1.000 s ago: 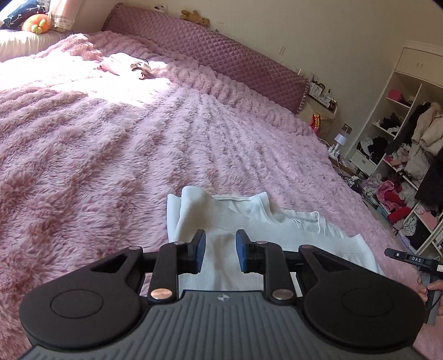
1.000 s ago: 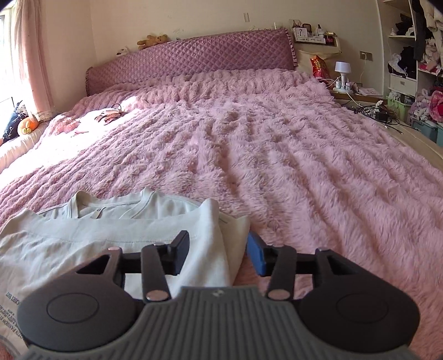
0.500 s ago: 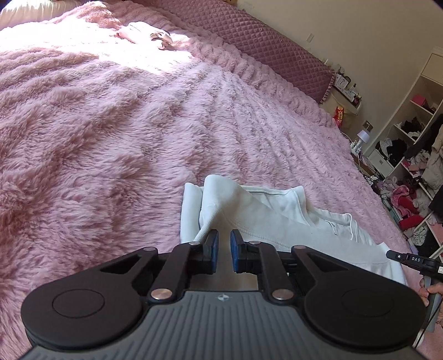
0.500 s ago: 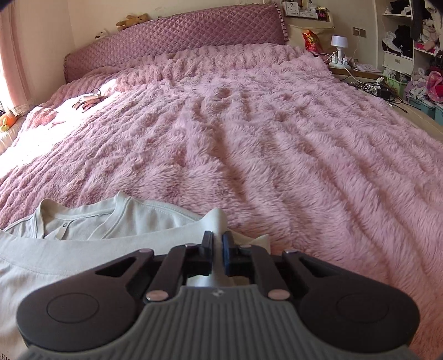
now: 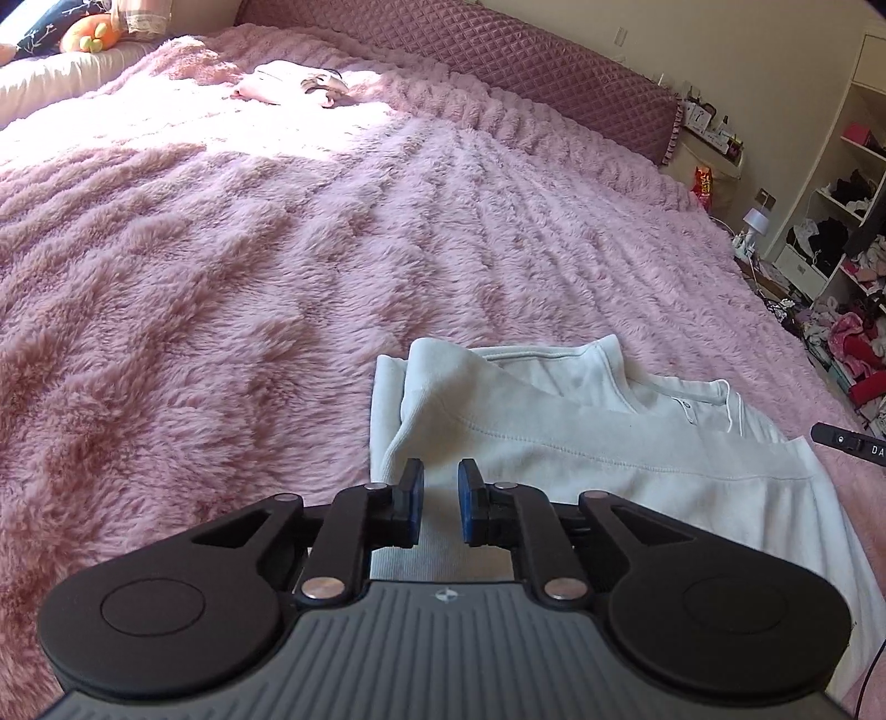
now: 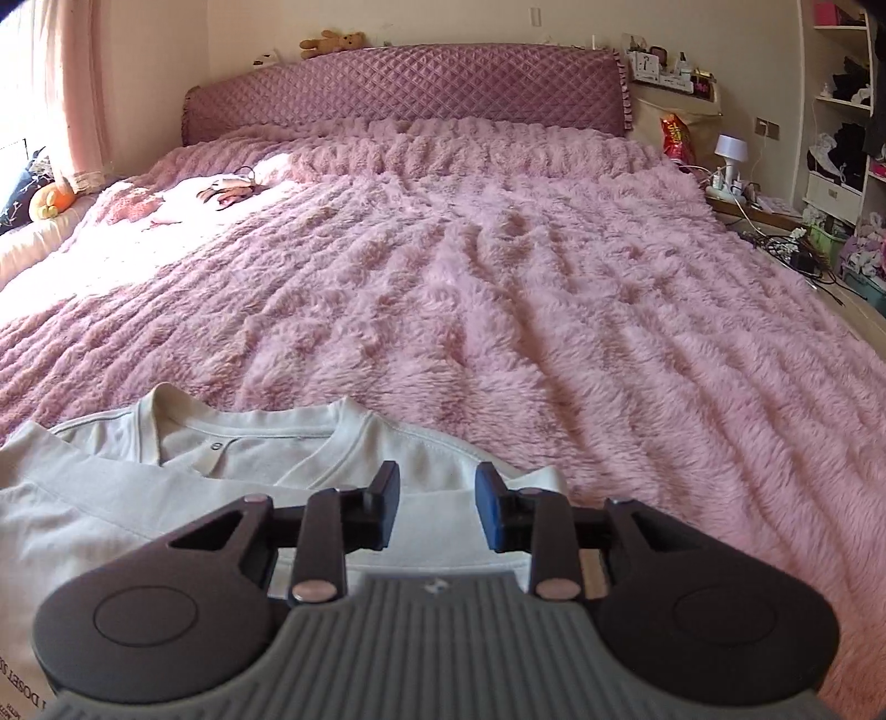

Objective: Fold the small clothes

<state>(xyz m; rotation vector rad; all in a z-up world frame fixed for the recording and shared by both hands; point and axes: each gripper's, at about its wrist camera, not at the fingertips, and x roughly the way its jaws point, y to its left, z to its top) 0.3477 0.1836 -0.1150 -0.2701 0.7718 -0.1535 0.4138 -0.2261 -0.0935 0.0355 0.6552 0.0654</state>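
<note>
Your left gripper [image 5: 438,501] sits low over the near left edge of the white shirt [image 5: 581,437], jaws parted by a narrow gap, blue pads [image 5: 469,501] clear of the cloth, nothing held. Your right gripper [image 6: 436,507] is over the shirt's right shoulder area, jaws wider apart than the left's, also gripping nothing; fabric shows flat between and under the fingers. The shirt lies on the near part of the pink fluffy blanket [image 6: 498,288], collar [image 6: 221,443] pointing away from you, with a folded layer across the body and a raised fold at the left corner [image 5: 443,360] in the left wrist view. Printed text shows at the shirt's lower left in the right wrist view, too clipped to read. Further up the blanket, in the sunlit patch, a small pink heap of items [image 6: 224,188] lies well apart from the shirt. Beyond that: quilted purple headboard [image 6: 404,83], plush toy [image 6: 332,41] on top of it, bedside lamp [image 6: 730,152] to the right, open shelves with clothes [image 5: 830,232] at far right.
</note>
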